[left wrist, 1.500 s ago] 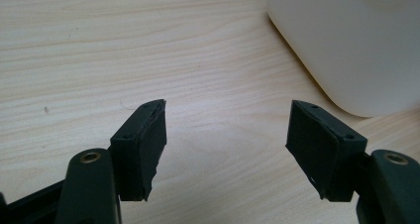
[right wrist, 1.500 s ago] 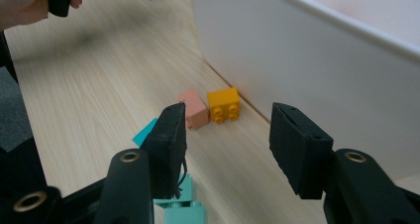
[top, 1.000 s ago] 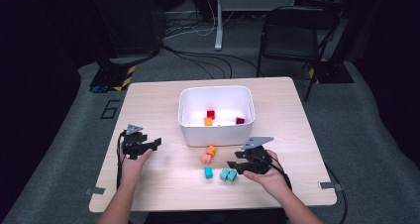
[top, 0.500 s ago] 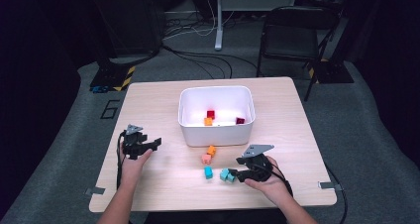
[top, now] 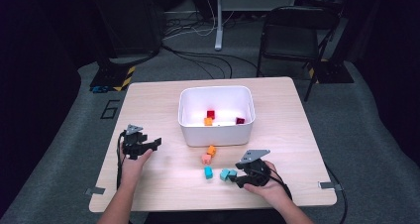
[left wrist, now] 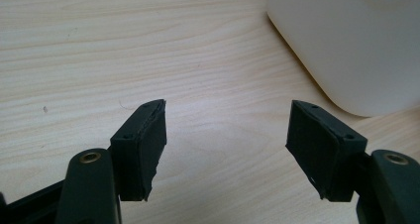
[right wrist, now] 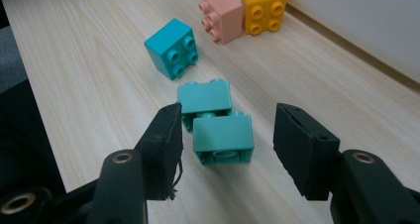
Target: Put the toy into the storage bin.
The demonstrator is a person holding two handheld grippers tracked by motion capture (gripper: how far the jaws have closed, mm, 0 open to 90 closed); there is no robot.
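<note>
The right tongs (right wrist: 225,135) sit low on the tabletop (top: 163,100), jaws apart and just opening, with two stacked green bricks (right wrist: 218,122) between them, unpressed. The left tongs (left wrist: 225,135) rest wide apart over bare wood.

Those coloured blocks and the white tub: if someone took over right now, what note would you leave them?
Left gripper: open, empty, beside the white tub.
Right gripper: open, jaws either side of the mint blocks, not yet pressing.
Done: three blocks lie in the tub: red, orange, dark red.
Left: the mint blocks, then the teal block, pink block and yellow block, presumably into the tub.
</note>
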